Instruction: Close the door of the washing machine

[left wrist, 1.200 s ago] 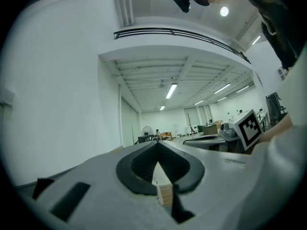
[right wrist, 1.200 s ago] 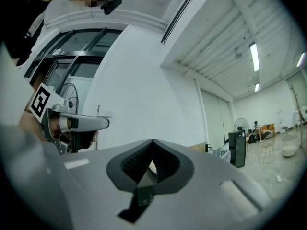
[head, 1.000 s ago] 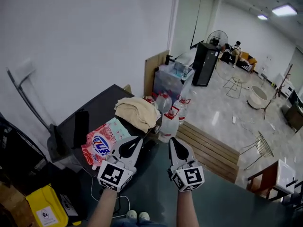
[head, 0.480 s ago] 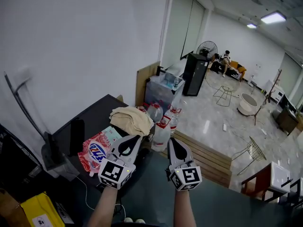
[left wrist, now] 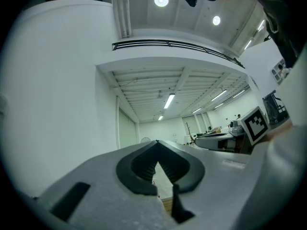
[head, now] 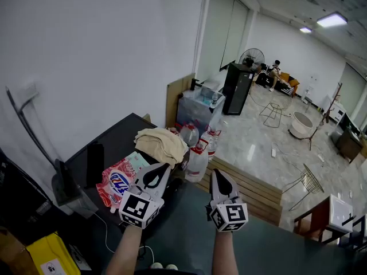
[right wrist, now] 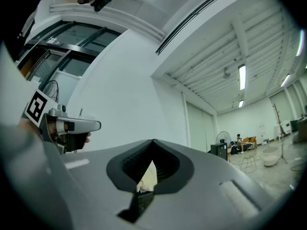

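No washing machine door shows plainly in any view. In the head view my two grippers are held side by side above a dark grey-green surface point(head: 189, 234). The left gripper point(head: 166, 166) has its jaws closed tip to tip with nothing between them, and its own view shows the same point(left wrist: 157, 142). The right gripper point(head: 216, 172) is likewise shut and empty, as its own view shows point(right wrist: 153, 140). Both point ahead and a little upward, towards the room. Each gripper sees the other at the side of its own view.
A black table point(head: 109, 139) on the left bears a pink detergent bag point(head: 117, 183) and a beige cloth point(head: 161, 142). Water bottles point(head: 196, 164) stand beside it, with a wooden platform point(head: 252, 185) beyond. A yellow box point(head: 49, 256) sits at bottom left.
The right gripper has drifted slightly up and to the right. The head view has lifted, showing more of the room. The left gripper has hardly moved, and both stay shut.
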Tool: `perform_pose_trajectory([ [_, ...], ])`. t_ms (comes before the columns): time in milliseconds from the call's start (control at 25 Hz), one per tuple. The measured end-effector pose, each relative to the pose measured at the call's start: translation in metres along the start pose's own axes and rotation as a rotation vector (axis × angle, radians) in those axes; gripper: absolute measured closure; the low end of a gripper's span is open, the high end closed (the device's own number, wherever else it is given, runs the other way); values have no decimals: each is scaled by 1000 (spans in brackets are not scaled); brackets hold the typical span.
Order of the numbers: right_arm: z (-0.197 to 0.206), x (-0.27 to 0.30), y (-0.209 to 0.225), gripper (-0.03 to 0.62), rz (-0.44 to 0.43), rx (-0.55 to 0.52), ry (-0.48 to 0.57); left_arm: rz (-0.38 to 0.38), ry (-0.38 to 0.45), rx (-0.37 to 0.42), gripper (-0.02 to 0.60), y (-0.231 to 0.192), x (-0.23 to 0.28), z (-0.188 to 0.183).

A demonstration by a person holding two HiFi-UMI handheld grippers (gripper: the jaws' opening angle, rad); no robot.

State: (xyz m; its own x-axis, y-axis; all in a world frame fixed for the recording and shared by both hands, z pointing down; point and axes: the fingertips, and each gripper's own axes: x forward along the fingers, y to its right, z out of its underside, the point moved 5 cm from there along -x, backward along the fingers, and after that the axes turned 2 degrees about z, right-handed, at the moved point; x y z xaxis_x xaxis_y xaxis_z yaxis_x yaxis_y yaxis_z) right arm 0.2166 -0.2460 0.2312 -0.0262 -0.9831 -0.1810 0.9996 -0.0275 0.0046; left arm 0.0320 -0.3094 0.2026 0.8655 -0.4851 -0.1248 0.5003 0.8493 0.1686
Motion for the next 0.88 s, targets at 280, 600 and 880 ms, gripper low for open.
perform_pose_trajectory([
  [280,5,-3,2,582,6,8,-16,-5,-8,-4,583,1,-3,3],
  [600,6,-4,-2,582,-9,6,-22,-8,-13,-6,583,3,-5,5],
  [880,6,-5,3,582,-5,7,-22,-16,-15,-6,583,2,-4,5],
])
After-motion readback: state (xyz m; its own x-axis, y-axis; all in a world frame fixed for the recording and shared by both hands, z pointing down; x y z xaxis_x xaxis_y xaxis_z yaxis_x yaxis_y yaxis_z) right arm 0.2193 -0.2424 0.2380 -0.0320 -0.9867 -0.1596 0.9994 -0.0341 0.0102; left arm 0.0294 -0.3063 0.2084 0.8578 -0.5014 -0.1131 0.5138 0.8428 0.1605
